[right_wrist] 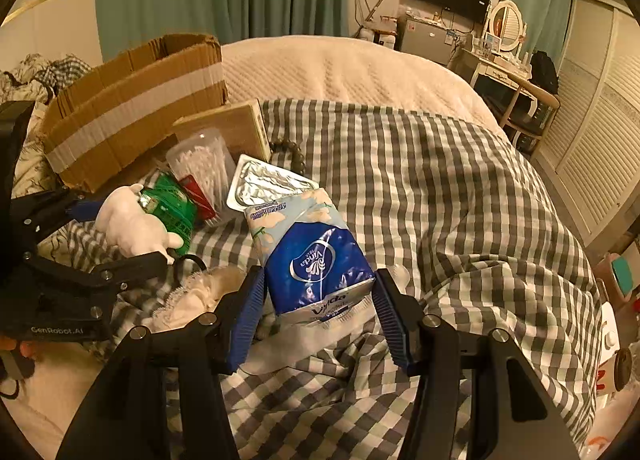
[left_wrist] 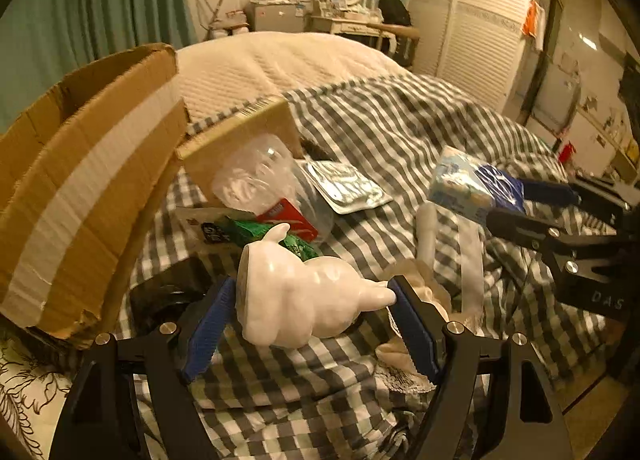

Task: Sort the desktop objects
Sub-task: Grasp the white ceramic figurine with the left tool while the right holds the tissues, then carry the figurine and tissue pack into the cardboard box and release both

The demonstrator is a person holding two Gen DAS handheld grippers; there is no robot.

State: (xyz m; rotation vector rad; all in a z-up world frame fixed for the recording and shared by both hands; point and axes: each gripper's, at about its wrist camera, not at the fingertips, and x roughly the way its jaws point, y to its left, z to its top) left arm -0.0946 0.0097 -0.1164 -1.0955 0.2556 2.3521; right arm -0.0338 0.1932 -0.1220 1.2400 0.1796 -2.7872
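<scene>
- Left gripper (left_wrist: 312, 300) was held level above the checked bedspread (left_wrist: 400, 132), clamped on the white figurine (left_wrist: 296, 292).
- Right gripper (right_wrist: 320, 300) was likewise clamped on the tissue pack (right_wrist: 316, 260).

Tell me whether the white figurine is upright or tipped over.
Tipped. The white figurine lies on its side on the checked blanket, flat base facing sideways, between the left gripper fingers.

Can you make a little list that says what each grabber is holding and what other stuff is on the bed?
left gripper: shut on white figurine
right gripper: shut on tissue pack
surface: checked blanket
box: cardboard box, open, at the left
nearby: cotton swab tub, green packet, foil tray
</scene>
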